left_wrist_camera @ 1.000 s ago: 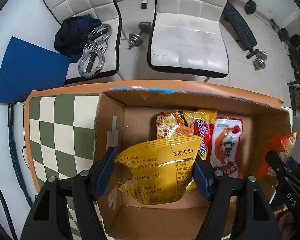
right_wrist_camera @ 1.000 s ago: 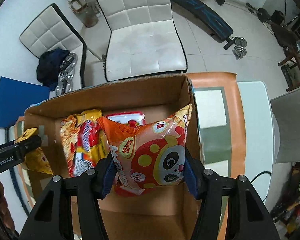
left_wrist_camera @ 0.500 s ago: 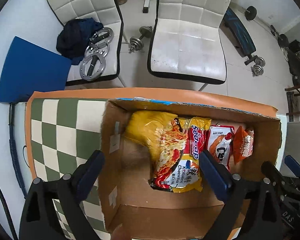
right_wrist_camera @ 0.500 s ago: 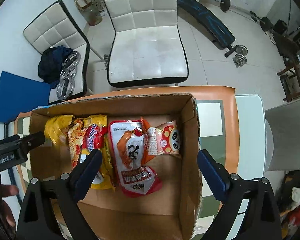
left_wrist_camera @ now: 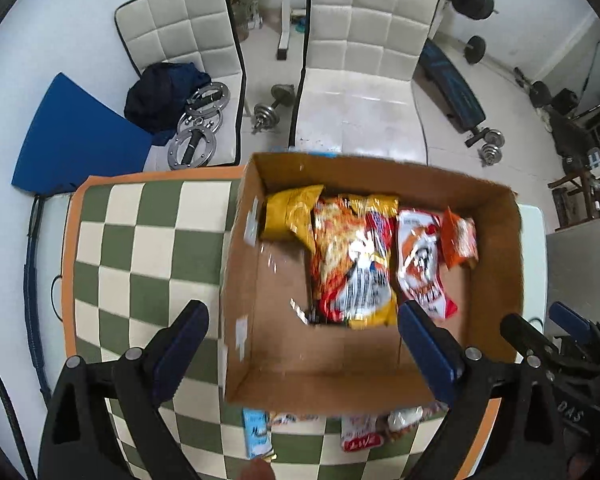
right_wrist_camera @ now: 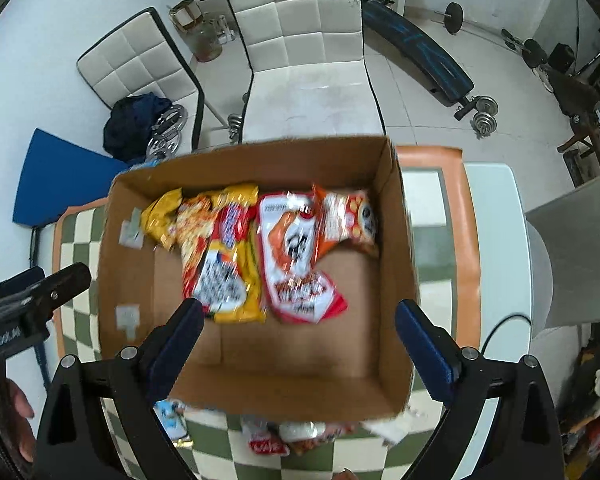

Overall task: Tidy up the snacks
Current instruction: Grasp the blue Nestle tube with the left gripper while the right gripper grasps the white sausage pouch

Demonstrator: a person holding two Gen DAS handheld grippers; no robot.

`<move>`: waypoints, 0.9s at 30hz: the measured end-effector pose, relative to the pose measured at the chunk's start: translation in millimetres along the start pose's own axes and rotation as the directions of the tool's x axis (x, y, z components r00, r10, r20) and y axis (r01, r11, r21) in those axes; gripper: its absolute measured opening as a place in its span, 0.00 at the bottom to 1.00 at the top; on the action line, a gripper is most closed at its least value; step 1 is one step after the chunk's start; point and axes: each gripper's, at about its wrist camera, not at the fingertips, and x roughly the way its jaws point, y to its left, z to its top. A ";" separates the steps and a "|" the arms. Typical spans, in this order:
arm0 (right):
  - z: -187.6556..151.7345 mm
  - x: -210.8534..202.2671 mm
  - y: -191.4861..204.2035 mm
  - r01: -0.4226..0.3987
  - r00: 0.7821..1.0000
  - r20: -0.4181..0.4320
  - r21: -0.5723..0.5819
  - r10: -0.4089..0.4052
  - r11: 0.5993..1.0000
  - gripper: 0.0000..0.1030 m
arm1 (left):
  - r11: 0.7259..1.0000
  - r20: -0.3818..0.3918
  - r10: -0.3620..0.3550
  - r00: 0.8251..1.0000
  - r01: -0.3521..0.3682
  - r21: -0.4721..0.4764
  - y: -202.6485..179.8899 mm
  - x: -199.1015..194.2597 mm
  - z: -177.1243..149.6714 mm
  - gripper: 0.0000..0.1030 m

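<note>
Snack packets line the cardboard box, seemingly more outside, both hand-held grippers spread empty.

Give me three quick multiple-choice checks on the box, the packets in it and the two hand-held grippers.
1. Where do the packets in the cardboard box lie?
A. along the far wall
B. by the near wall
C. outside it only

2. How many packets lie inside?
A. one
B. four
C. eight

3. How are the left hand-held gripper and right hand-held gripper?
A. both gripping packets
B. one gripping
C. both open, empty

A: the near floor is bare. B: yellow packet, noodle packet, red-white packet, orange panda packet. C: nothing between either's fingers.
</note>
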 end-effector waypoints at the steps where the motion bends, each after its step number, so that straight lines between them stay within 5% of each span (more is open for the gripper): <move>1: -8.6 -3.7 1.5 -0.005 1.000 0.003 -0.001 0.005 1.000 0.95 | 1.000 0.017 -0.002 1.000 0.002 0.002 1.8 -5.9 -9.8 0.94; 10: -114.6 -14.8 21.5 -0.091 0.996 -0.003 0.010 0.091 0.996 0.95 | 1.000 0.105 -0.003 0.994 0.003 -0.005 42.9 -25.7 -112.6 0.94; 18: -190.8 53.2 25.8 -0.127 0.978 -0.158 0.059 0.135 0.990 0.95 | 0.998 -0.088 -0.008 0.996 0.002 -0.070 83.3 53.9 -184.0 0.94; 27: -207.4 114.1 30.5 -0.104 0.964 -0.236 0.082 0.121 0.991 0.95 | 0.999 -0.185 0.046 0.982 -0.048 -0.006 68.4 134.6 -203.0 0.89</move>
